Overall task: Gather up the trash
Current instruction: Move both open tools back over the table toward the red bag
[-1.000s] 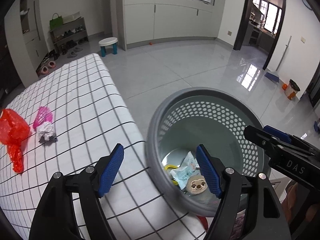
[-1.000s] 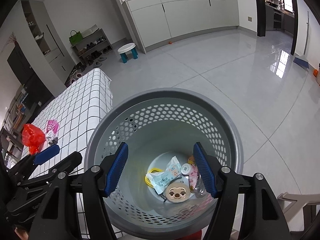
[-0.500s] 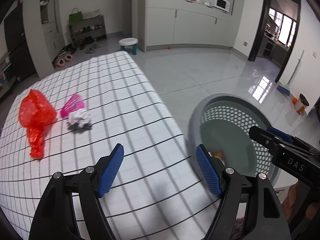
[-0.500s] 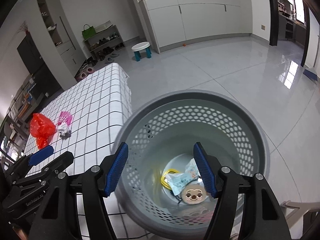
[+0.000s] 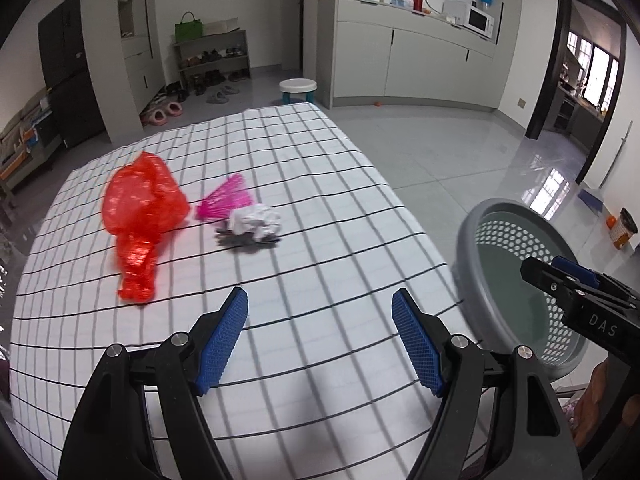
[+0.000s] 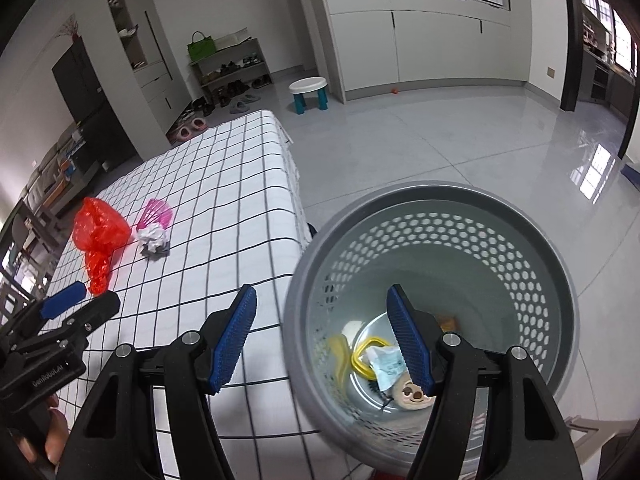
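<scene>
A red plastic bag (image 5: pixel 140 220), a pink wrapper (image 5: pixel 226 202) and a crumpled white paper ball (image 5: pixel 256 222) on a dark scrap lie together on the checked tablecloth (image 5: pixel 320 208). My left gripper (image 5: pixel 320 340) is open and empty above the table, well short of them. A grey perforated bin (image 6: pixel 436 300) stands beside the table's right edge and holds several pieces of trash (image 6: pixel 390 366). My right gripper (image 6: pixel 324 340) is open and empty above the bin's near left rim. The bag (image 6: pixel 98 236) and paper ball (image 6: pixel 153 238) also show in the right wrist view.
The table edge (image 6: pixel 296 200) drops to a glossy tiled floor. A small white stool (image 5: pixel 298 90) stands beyond the table. Cabinets with a microwave (image 5: pixel 478 20) line the back wall. A shoe rack (image 5: pixel 212 64) stands at the back left.
Both grippers have swung left, from over the bin toward the table. The trash on the cloth now sits ahead of the left gripper. Both stay open and empty.
</scene>
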Action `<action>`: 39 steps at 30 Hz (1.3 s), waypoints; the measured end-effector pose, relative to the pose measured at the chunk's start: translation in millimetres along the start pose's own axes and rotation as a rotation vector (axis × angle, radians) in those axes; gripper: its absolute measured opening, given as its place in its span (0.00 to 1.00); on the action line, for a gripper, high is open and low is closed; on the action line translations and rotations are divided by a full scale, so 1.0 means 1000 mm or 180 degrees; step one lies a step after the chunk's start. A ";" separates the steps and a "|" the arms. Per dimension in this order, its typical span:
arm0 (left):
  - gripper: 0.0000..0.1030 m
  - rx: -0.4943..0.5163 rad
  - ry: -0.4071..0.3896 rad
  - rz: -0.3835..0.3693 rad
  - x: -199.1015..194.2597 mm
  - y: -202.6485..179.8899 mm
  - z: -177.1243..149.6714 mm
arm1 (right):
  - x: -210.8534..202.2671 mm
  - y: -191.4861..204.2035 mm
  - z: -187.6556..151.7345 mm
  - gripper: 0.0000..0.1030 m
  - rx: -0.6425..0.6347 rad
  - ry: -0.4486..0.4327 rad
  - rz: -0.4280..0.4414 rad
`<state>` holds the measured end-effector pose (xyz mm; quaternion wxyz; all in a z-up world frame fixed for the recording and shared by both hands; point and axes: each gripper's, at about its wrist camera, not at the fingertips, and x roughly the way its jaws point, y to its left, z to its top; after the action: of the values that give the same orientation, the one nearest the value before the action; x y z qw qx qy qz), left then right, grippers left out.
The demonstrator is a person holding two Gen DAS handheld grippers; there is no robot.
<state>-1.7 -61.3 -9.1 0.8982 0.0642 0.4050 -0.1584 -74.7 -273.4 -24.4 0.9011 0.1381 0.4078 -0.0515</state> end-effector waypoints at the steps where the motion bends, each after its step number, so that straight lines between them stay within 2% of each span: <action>1: 0.73 0.0006 0.0001 0.0014 0.000 0.004 0.000 | 0.001 0.003 0.000 0.63 -0.0009 0.0008 0.0004; 17: 0.77 0.0026 -0.0005 0.0120 0.000 0.049 0.002 | 0.015 0.039 -0.002 0.63 -0.0094 0.0074 0.0043; 28: 0.79 -0.0115 -0.0046 0.0149 0.006 0.074 0.004 | 0.023 0.055 -0.001 0.67 -0.0182 0.0100 0.0062; 32: 0.79 -0.0172 -0.0066 0.0277 0.008 0.085 0.003 | 0.028 0.065 0.005 0.68 -0.0225 0.0144 0.0187; 39: 0.79 -0.0312 0.0000 0.0485 0.019 0.117 0.001 | 0.050 0.110 0.019 0.68 -0.0597 0.0179 0.0330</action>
<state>50.0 44.1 -24.6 0.9097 0.0507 0.4063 -0.0696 -5.0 -173.0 -27.2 0.8997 0.0754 0.4282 0.0375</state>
